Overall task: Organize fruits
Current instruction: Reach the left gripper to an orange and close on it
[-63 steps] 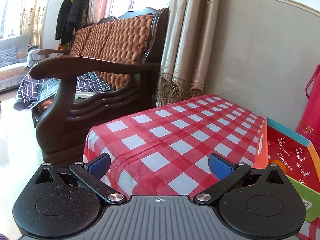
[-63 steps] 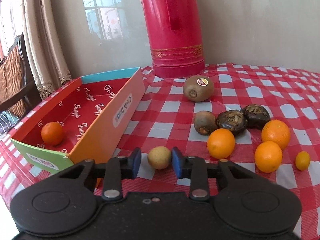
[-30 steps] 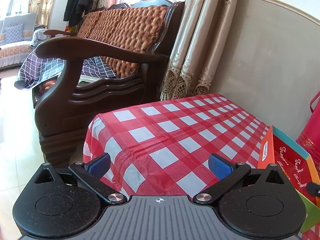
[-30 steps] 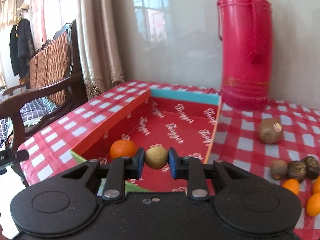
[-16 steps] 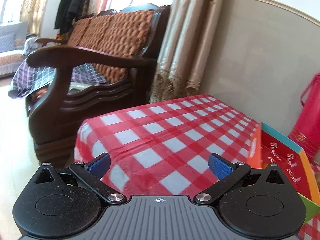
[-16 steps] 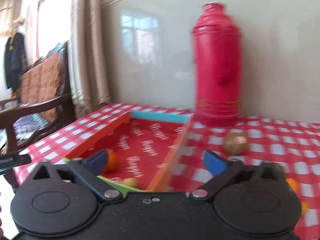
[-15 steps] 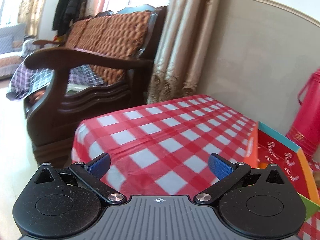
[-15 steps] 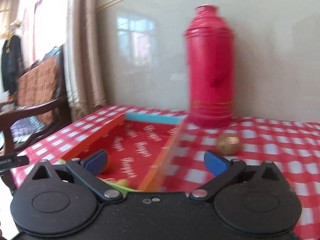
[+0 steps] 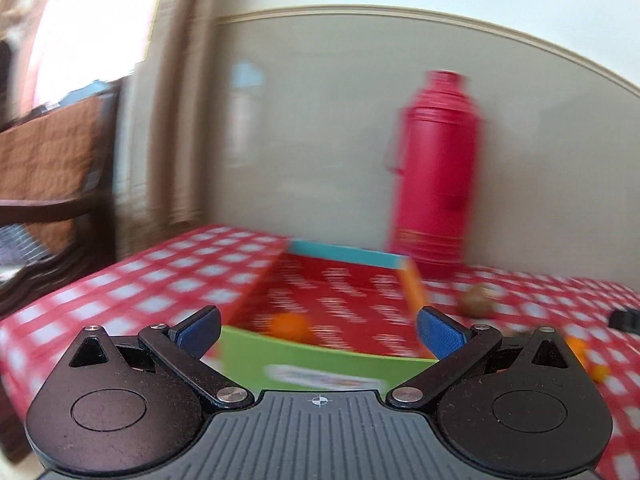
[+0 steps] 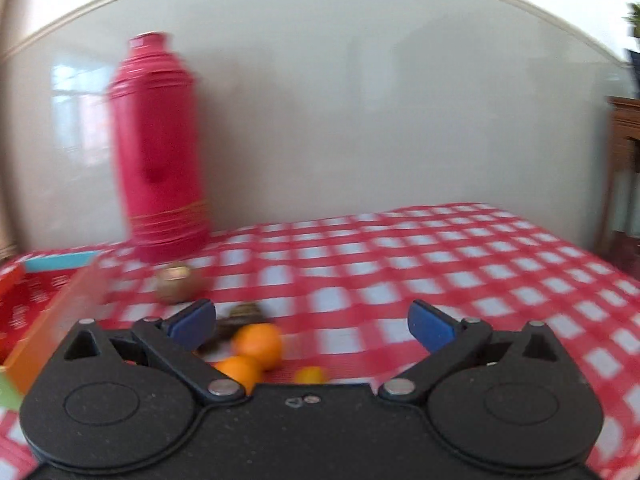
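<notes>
Both views are motion-blurred. My left gripper is open and empty, facing the red cardboard box, which has an orange inside near its green front wall. My right gripper is open and empty above the checked tablecloth. Below and between its fingers lie two oranges, a small kumquat and dark fruits. A kiwi lies farther back; it also shows in the left wrist view. The box's edge is at the right view's left.
A tall red thermos stands against the wall behind the box, also in the left wrist view. A wooden armchair stands left of the table. A dark wooden cabinet is at the far right. The right gripper's tip shows at right.
The right gripper opened, released the small yellow-brown fruit into the box, and swung right toward the loose fruits. The left gripper swung right from the table corner to face the box.
</notes>
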`<state>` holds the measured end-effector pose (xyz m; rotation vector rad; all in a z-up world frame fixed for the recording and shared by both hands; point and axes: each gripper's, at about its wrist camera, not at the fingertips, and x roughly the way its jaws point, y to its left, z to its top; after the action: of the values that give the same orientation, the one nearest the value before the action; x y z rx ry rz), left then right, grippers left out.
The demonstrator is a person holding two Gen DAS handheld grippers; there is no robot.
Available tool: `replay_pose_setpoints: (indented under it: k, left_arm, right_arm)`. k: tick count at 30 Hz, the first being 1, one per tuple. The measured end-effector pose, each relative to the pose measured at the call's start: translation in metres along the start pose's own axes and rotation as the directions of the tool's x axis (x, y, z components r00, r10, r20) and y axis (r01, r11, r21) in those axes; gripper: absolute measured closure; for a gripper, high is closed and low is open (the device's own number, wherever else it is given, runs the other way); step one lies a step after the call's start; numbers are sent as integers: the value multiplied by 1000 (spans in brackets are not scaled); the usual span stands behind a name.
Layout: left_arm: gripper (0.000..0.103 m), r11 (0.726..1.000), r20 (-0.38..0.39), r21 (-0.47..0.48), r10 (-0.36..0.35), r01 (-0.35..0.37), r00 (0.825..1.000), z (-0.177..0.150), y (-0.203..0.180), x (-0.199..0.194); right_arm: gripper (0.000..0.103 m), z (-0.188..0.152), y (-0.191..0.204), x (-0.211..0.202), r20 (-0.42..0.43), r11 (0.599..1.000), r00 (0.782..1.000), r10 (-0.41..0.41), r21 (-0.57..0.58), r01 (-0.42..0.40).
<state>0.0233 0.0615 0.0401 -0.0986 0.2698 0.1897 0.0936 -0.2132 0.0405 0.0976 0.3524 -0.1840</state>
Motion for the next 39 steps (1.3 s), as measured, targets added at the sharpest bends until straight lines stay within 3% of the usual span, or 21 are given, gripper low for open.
replay_pose_setpoints:
  k: [4,8,14,19,23,28,33,39]
  left_arm:
    - [0,990,-26,75,-120,122,992,-4,-43,6]
    - [0,973,-86,132,-179,189,980,-11,-86,23]
    - [1,957,-152,173,-206,232,967,-16,-132,47]
    - [3,948,-162,225,-192,226,968,-22,-156,57]
    - [31,943,-220,244,-176,228,960,-24,-175,78]
    - [35,954,-284,186,-177,235,943,-22,-180,97]
    - [71,940,-348,175,-220,294,911,-23,-192,105]
    - [72,942,-318,166,-229,292,920,-26,-191,101]
  right_arm:
    - [6,-4,-28,4,-12,988,988,-154,31,154]
    - [6,-8,-52,6,-36,977,978,-207,46,208]
    - [6,-11,-78,1,-34,964,966,-257,64,259]
    - [6,-12,-85,-6,1,948,949,-316,30,316]
    - [6,-12,-94,-12,30,937,936,-349,37,348]
    - [6,-12,-101,-14,33,938,938,-346,35,344]
    - [6,-12,-104,-14,33,936,936,-350,42,348]
    - [6,-12,-103,-12,27,942,942,-334,42,332]
